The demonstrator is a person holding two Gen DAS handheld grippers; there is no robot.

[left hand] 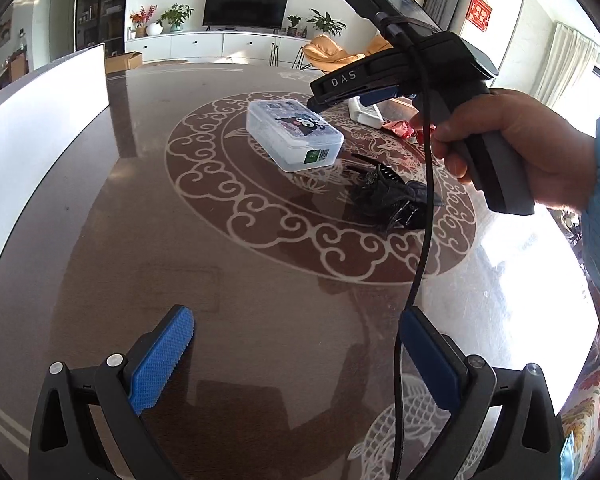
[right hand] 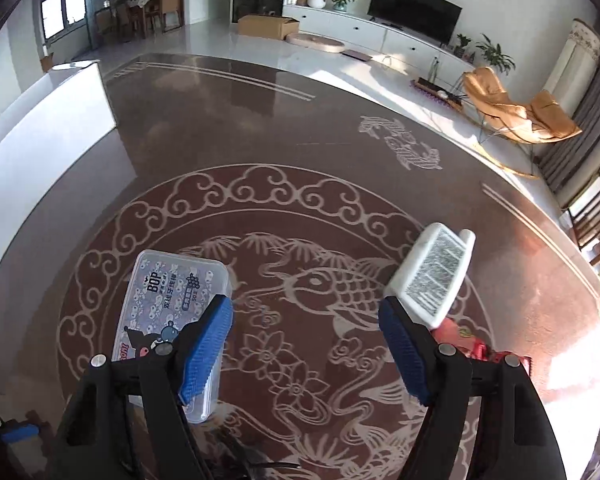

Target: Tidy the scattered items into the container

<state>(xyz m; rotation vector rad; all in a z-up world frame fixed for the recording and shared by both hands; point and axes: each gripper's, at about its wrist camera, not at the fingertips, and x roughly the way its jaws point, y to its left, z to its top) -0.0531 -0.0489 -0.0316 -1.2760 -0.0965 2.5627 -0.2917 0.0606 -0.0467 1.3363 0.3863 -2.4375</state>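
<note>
A clear plastic box [left hand: 294, 133] with a cartoon lid sits shut on the brown patterned table [left hand: 180, 240]. Right of the box lie a black hair clip and scrunchie [left hand: 392, 196], a white brush [left hand: 366, 113] and a red wrapper [left hand: 402, 128]. My left gripper [left hand: 300, 360] stands open low over bare table, nothing between its blue pads. My right gripper [right hand: 306, 348] is open too, held by a hand [left hand: 512, 140] above the box. In the right wrist view the box [right hand: 168, 320] lies under the left finger, and the white brush [right hand: 428, 276] and red wrapper [right hand: 468, 340] lie beside the right finger.
A white panel [left hand: 40, 128] stands along the table's left edge. A black cable [left hand: 420, 240] hangs from the right gripper across the left wrist view. Beyond the table are orange chairs [right hand: 516, 112], a TV cabinet and a cardboard box on the floor.
</note>
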